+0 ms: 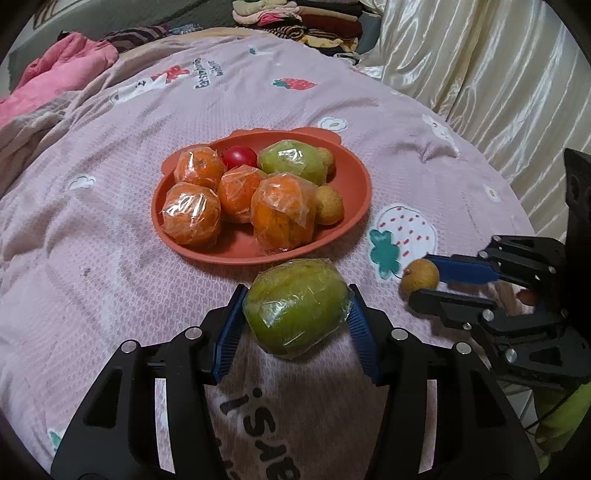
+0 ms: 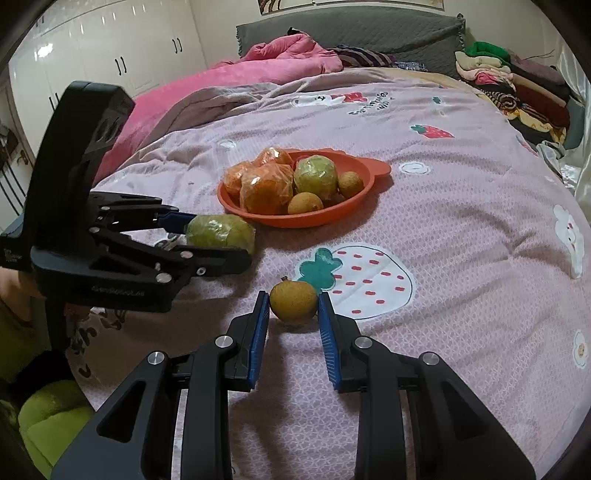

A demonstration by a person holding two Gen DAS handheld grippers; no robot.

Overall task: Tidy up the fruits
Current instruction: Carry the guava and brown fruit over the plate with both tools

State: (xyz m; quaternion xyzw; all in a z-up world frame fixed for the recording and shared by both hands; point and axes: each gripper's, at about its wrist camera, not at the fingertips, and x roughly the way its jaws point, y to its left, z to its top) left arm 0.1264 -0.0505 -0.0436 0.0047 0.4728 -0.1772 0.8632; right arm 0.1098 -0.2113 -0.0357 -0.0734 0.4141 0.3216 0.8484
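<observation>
While the blue pads of the left gripper [image 1: 295, 314] are pressed on both sides of a green fruit wrapped in plastic [image 1: 295, 306], that fruit is held just above the pink blanket [image 1: 92, 258], close to the camera. At about 3 o'clock from it, a small brown fruit [image 1: 420, 276] is squeezed between the pads of the right gripper [image 2: 293, 304], low over a big strawberry picture [image 2: 369, 280]. Farther back, at 12 o'clock from the green fruit, an orange plate [image 1: 236, 247] is seen on the blanket. Four wrapped oranges [image 1: 192, 218], a red tomato [image 1: 240, 157], another wrapped green fruit [image 1: 291, 162] and two small brown fruits [image 1: 328, 205] are kept in it. Folded clothes [image 1: 306, 18] are piled far behind.
</observation>
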